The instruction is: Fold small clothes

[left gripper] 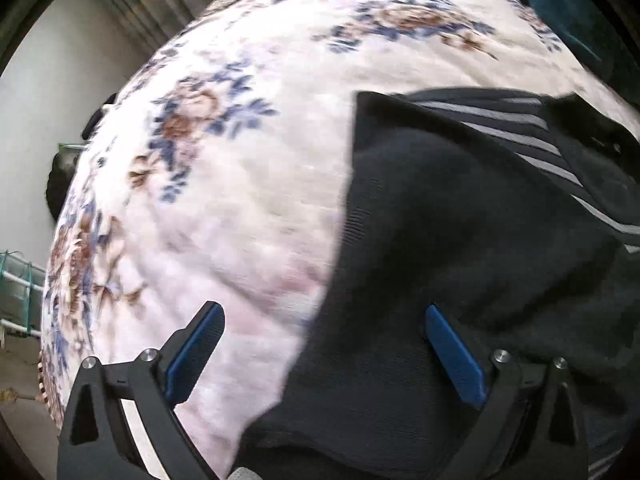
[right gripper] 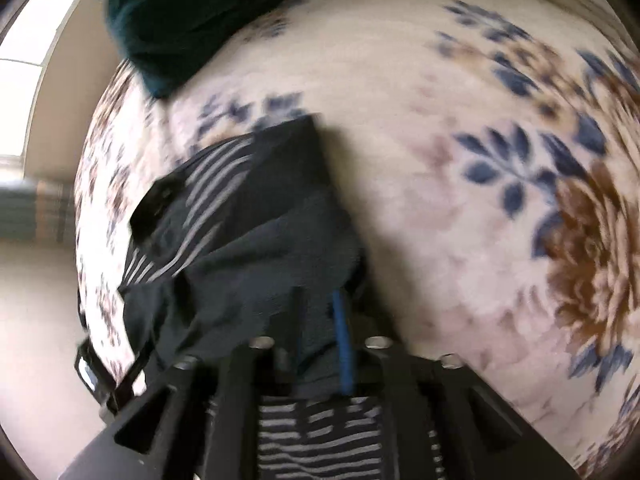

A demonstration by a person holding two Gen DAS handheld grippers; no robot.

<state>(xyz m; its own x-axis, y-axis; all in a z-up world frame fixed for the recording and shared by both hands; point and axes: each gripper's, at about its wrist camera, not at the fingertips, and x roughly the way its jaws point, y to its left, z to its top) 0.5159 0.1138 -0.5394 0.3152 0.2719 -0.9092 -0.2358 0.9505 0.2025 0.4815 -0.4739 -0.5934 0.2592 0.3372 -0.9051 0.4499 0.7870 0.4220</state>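
Observation:
A small dark navy garment [left gripper: 460, 220] with grey stripes lies bunched on a white floral blanket [left gripper: 240, 160]. My left gripper [left gripper: 320, 344] is open, its blue-padded fingers [left gripper: 192, 352] spread above the garment's left edge, holding nothing. In the right wrist view the same garment [right gripper: 240, 220] runs up from the gripper. My right gripper [right gripper: 320, 336] is shut on a fold of the dark fabric, with striped cloth bunched under it. The view is blurred by motion.
A dark teal cloth [right gripper: 192, 20] lies on the floral blanket [right gripper: 460, 160] beyond the garment, also at the top right of the left wrist view [left gripper: 568, 12]. The bed edge drops to the floor [right gripper: 36, 320] on the left. A wall and curtain [left gripper: 132, 4] stand behind.

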